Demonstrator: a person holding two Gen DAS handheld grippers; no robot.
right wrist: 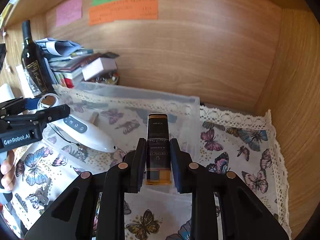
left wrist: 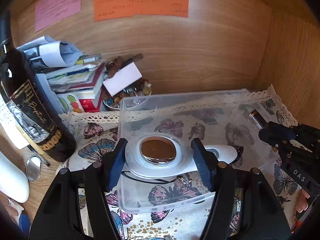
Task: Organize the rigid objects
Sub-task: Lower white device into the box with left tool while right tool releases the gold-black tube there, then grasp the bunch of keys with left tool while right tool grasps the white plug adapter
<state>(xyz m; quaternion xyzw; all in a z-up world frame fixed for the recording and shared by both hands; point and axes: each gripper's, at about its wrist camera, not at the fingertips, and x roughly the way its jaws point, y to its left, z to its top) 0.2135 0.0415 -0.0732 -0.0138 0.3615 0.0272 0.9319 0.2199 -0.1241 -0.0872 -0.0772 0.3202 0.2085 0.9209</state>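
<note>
Wooden shelf, butterfly cloth, and you had both pieces over the clear bin (left wrist: 200,100): your left gripper (left wrist: 160,156) clamped the white device (left wrist: 226,152), your right gripper (right wrist: 157,156) pinched the dark box (right wrist: 157,140). Neither was released; both drops remained.

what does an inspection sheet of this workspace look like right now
surface: butterfly cloth with lace edge, laid on a wooden shelf.
job's things: clear plastic bin on the cloth; white handheld device with a metal head, held over the bin; dark box with amber ends, held over the bin.
clutter: wine bottle, stack of booklets and papers, bowl of beads, small round mirror.
grippers: left gripper shut on the device's head; right gripper shut on the box.
cables: thin black cord hanging from the device.
surroundings: wooden back wall with pink, green and orange notes.
</note>
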